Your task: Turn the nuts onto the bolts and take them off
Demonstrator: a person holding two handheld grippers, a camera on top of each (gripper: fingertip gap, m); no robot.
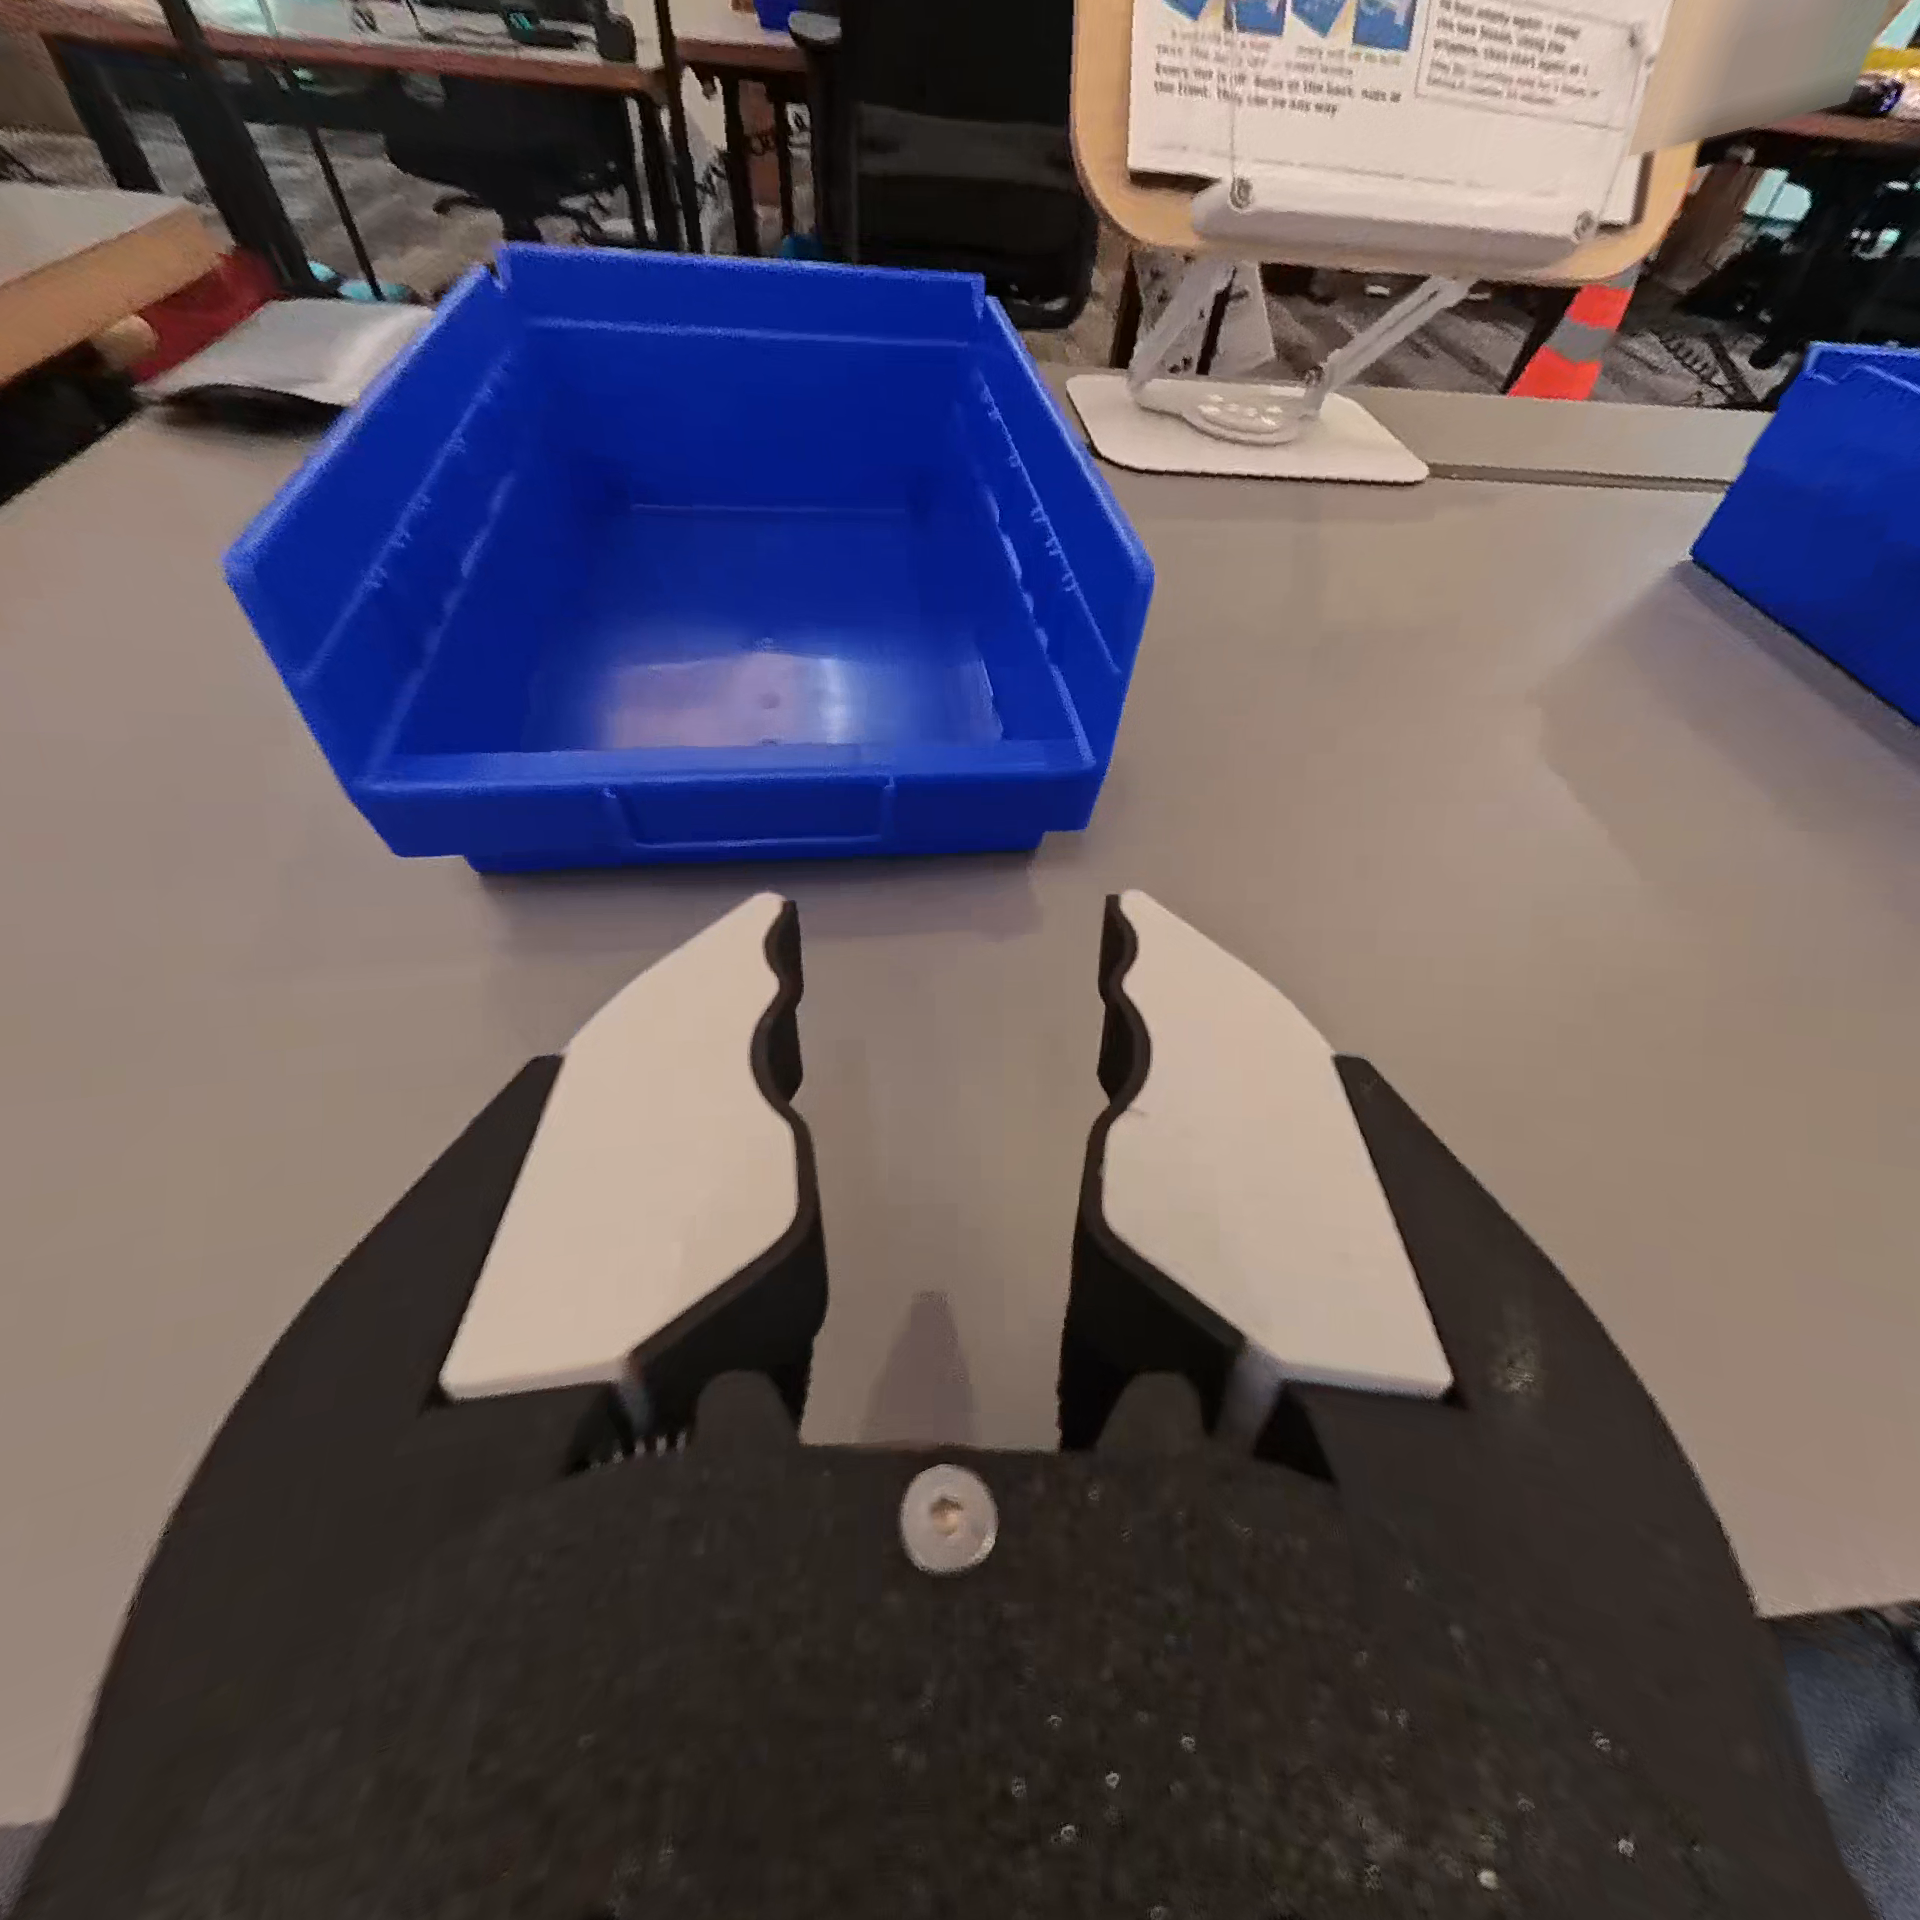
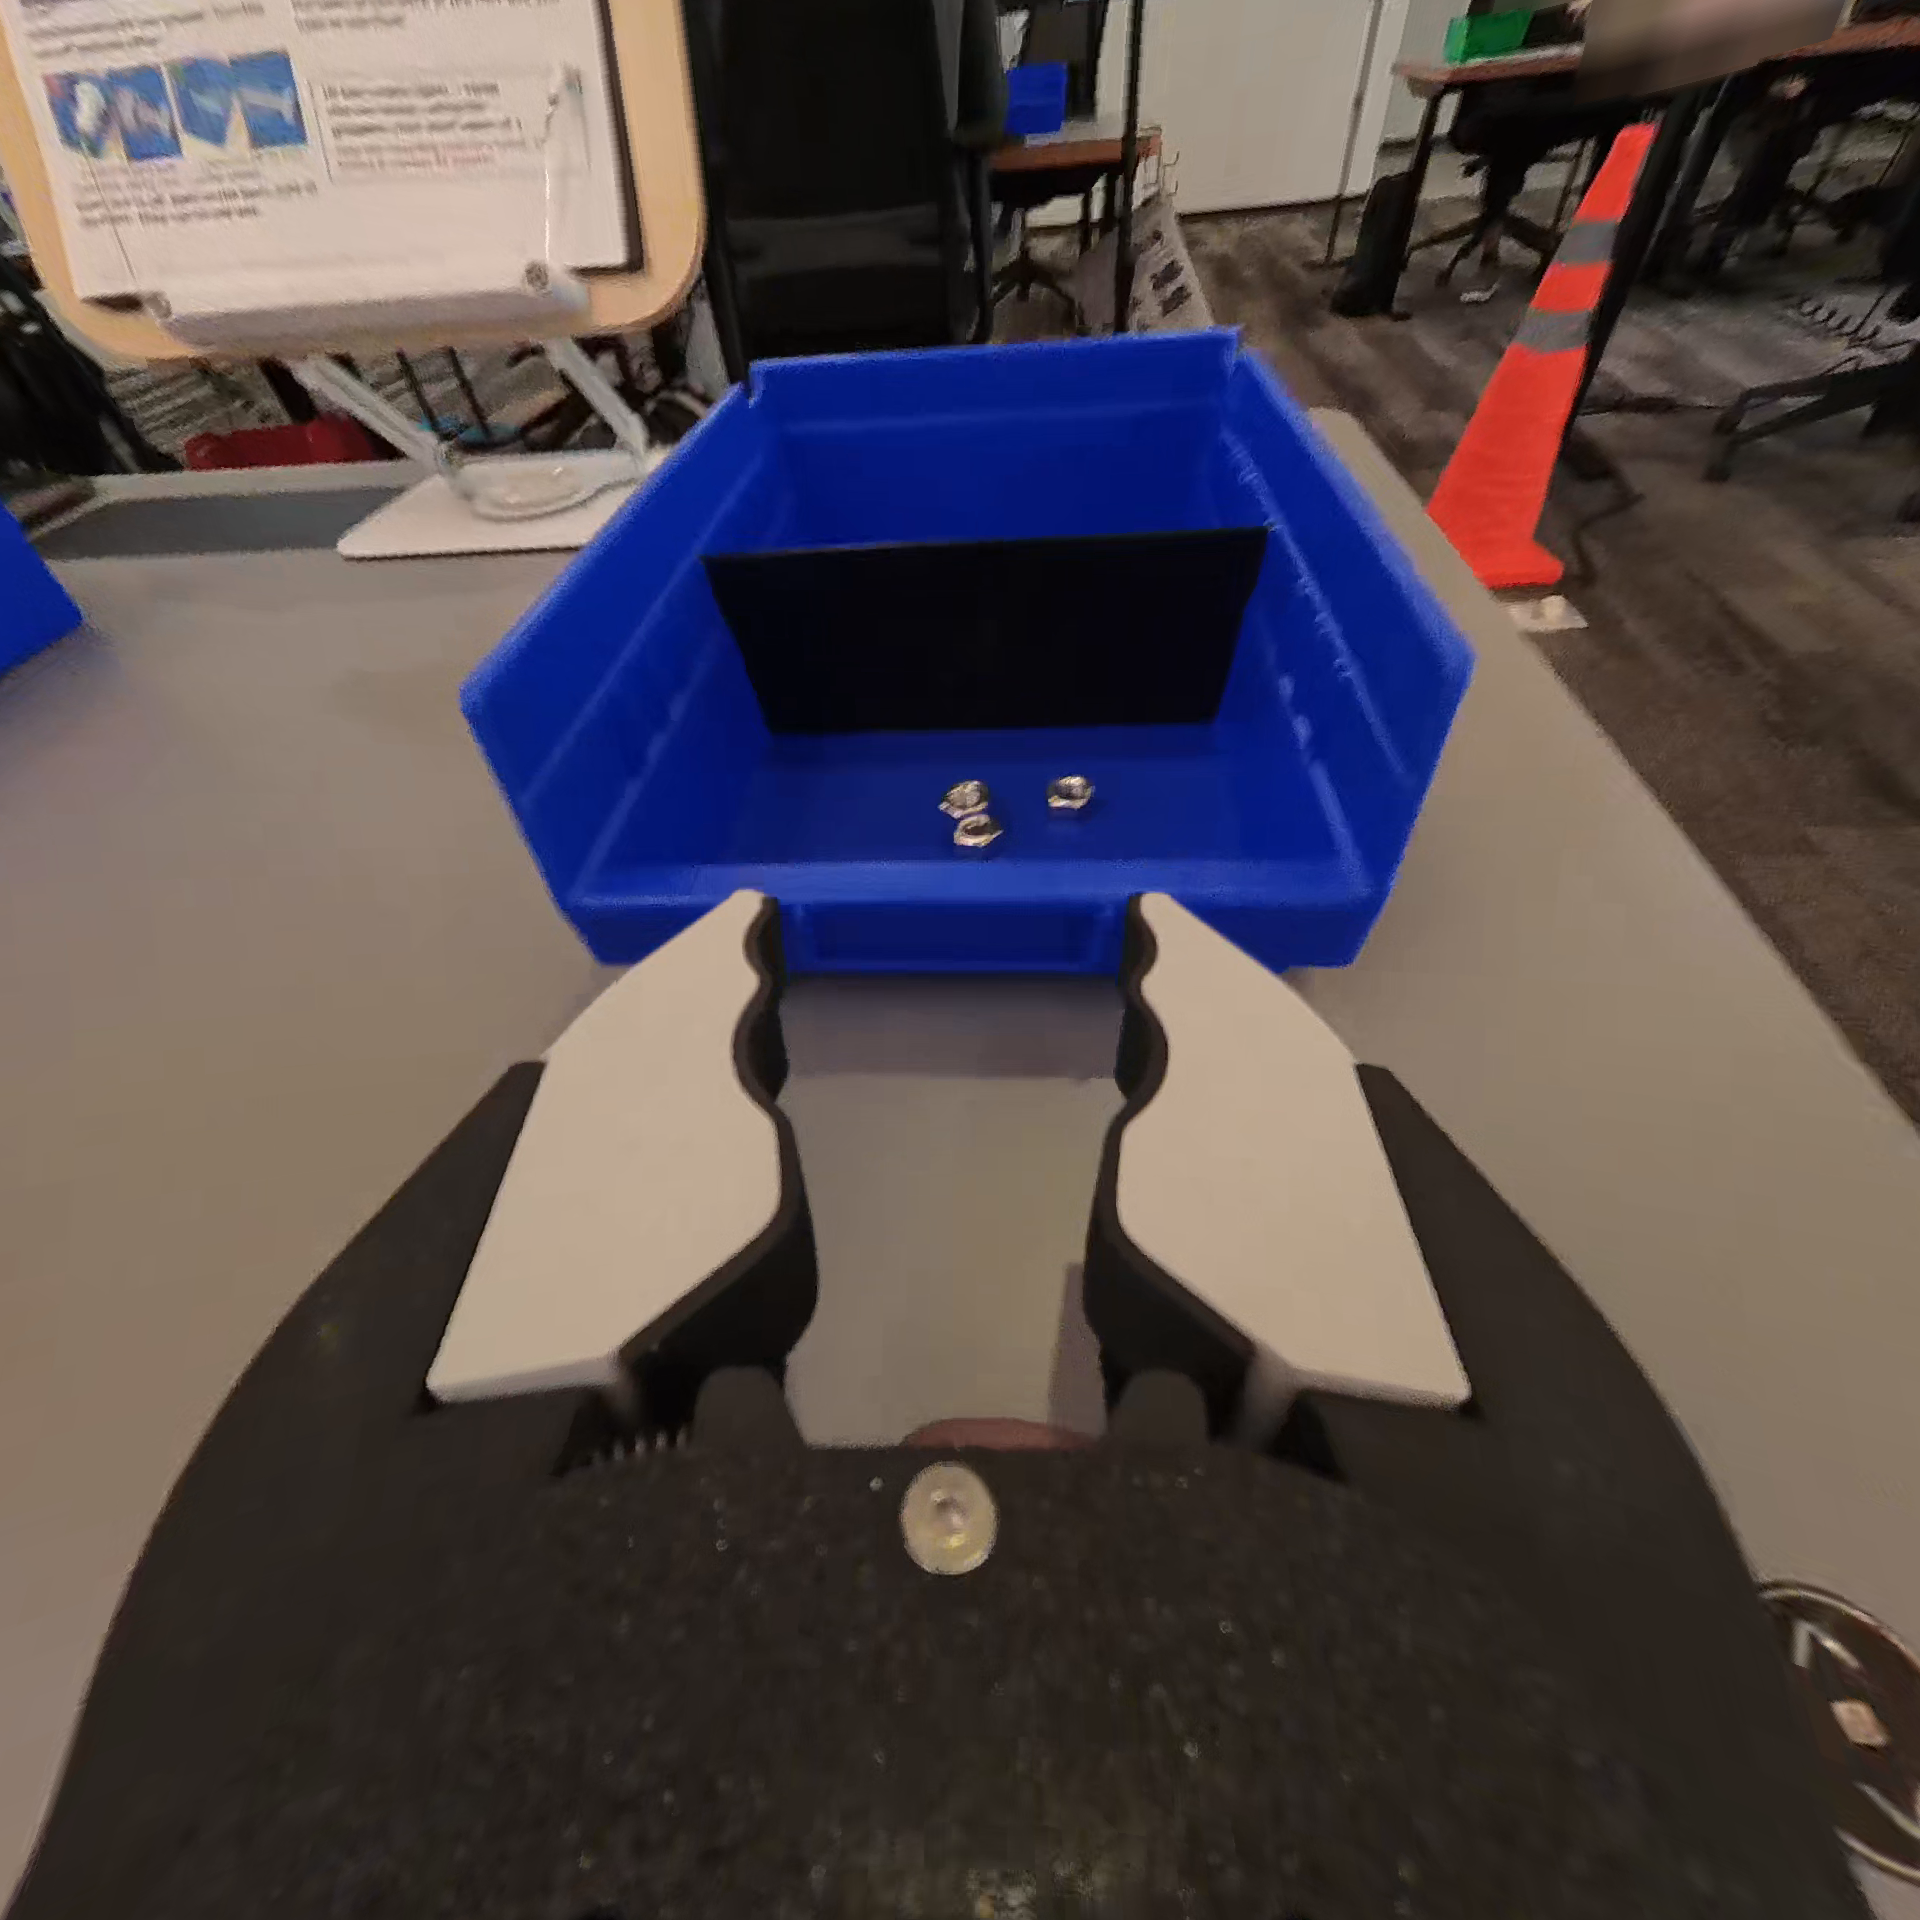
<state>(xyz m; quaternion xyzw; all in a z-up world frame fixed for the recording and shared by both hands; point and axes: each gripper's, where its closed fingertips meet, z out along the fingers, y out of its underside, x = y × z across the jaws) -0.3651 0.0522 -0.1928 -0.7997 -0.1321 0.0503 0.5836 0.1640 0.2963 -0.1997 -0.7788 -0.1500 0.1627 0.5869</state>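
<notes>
Grey table (image 1: 1455, 831) carries two blue bins, one per wrist view. The left bin (image 1: 312, 582) shows a bare floor: no hardware seen in it. The right bin (image 2: 540, 707) has one black divider (image 2: 987, 634) standing across it; three silver nuts (image 2: 977, 831) lie loose on the floor in front of the divider, two touching or nearly so, the third just beside them. Bolts: none visible in either view; whether they sit behind the divider, cannot tell. Behind the bins, one instruction board on a white stand (image 1: 1247, 416), and one orange cone (image 2: 1527, 416) on the floor off the table. Left gripper (image 1: 951, 914) is spread wide and empty, hanging just short of the left bin's front lip. Right gripper (image 2: 951, 914) is likewise spread and empty, tips at the front wall of the right bin, nuts near beyond. Handling judgement: nuts are small, rigid, light metal, likely slippery and prone to skate on smooth plastic; best pinched across two opposite flats, taking the lone nut first to avoid nudging the pair.
</notes>
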